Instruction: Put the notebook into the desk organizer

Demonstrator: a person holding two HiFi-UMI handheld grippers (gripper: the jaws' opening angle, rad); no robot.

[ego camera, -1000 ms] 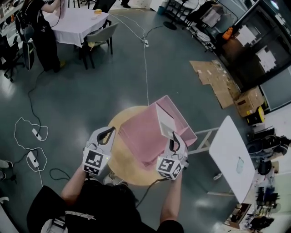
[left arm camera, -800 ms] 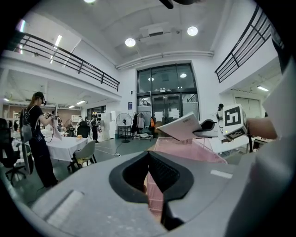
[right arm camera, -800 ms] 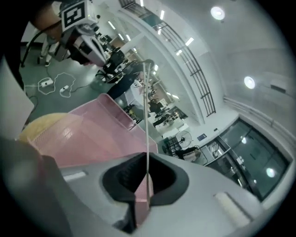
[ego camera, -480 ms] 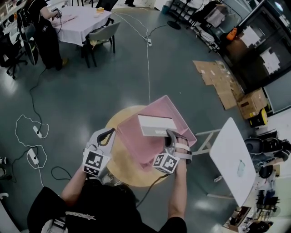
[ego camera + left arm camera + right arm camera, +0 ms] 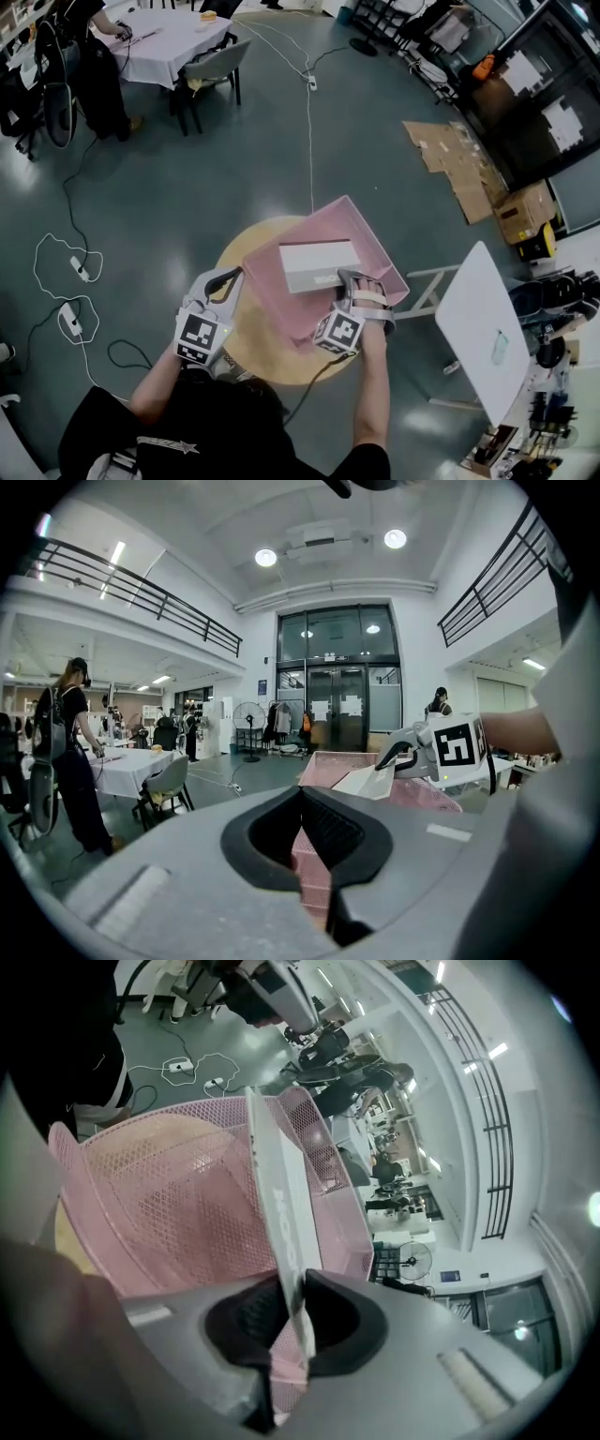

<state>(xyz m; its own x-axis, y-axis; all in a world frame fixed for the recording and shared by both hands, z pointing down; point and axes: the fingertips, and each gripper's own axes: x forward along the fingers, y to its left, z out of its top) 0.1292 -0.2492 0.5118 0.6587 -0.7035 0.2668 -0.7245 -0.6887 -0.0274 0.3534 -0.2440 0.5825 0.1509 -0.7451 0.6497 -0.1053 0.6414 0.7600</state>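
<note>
A pink mesh desk organizer (image 5: 380,242) stands on a round wooden table (image 5: 248,333). The white notebook (image 5: 317,262) lies tilted inside it, and my right gripper (image 5: 345,279) is shut on its near edge. From the right gripper view the notebook (image 5: 281,1194) runs edge-on out of the right gripper (image 5: 291,1312) over the organizer (image 5: 187,1194). These jaws have just been opening slightly, with the notebook still between the pads. My left gripper (image 5: 234,275) is at the organizer's left corner. Its jaws are nearly closed, with pink mesh from the organizer (image 5: 323,759) pinched in the left gripper (image 5: 307,832).
A white side table (image 5: 478,328) stands close on the right. Cables and power strips (image 5: 70,272) lie on the floor to the left. Flattened cardboard (image 5: 450,159) is at the back right. A cloth-covered table (image 5: 169,37), a chair and a standing person (image 5: 84,66) are at the back left.
The right gripper has rolled and come down. The notebook, upright on its edge a second ago, now lies tilted inside the organizer. The left gripper has stayed put.
</note>
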